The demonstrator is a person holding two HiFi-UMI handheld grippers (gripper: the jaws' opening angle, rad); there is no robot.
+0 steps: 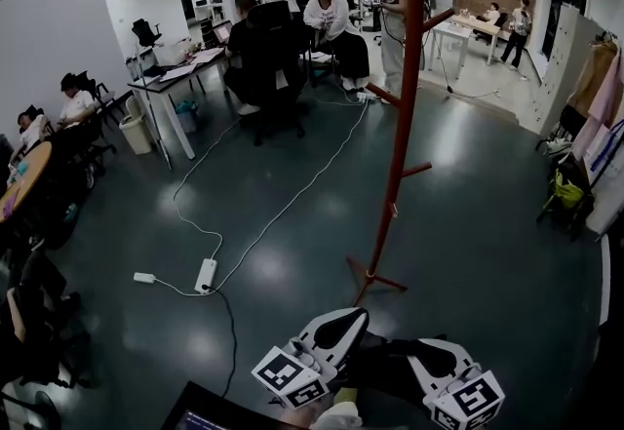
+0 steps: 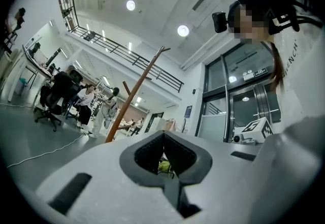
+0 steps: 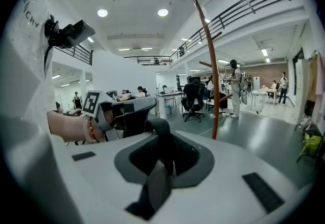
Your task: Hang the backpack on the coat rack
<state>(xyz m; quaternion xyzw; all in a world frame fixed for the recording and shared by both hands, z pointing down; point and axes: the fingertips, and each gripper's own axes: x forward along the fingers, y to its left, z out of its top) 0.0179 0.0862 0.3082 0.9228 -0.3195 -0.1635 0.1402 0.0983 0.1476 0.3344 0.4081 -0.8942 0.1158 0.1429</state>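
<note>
Backpack (image 1: 390,371) at 6 o'clock in head view, dark bulk btwn your two tools. Your R tool (image 3: 161,149) clamped on its black strap (image 3: 158,130). Your L tool (image 2: 163,153) jaws together, nothing seen btwn. Coat rack (image 1: 402,126) upright on floor at 12 o'clock, apart from pack.

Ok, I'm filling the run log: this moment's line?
left hand-held gripper: shut, empty | right hand-held gripper: shut on backpack strap | coat rack: bare, ahead
</note>
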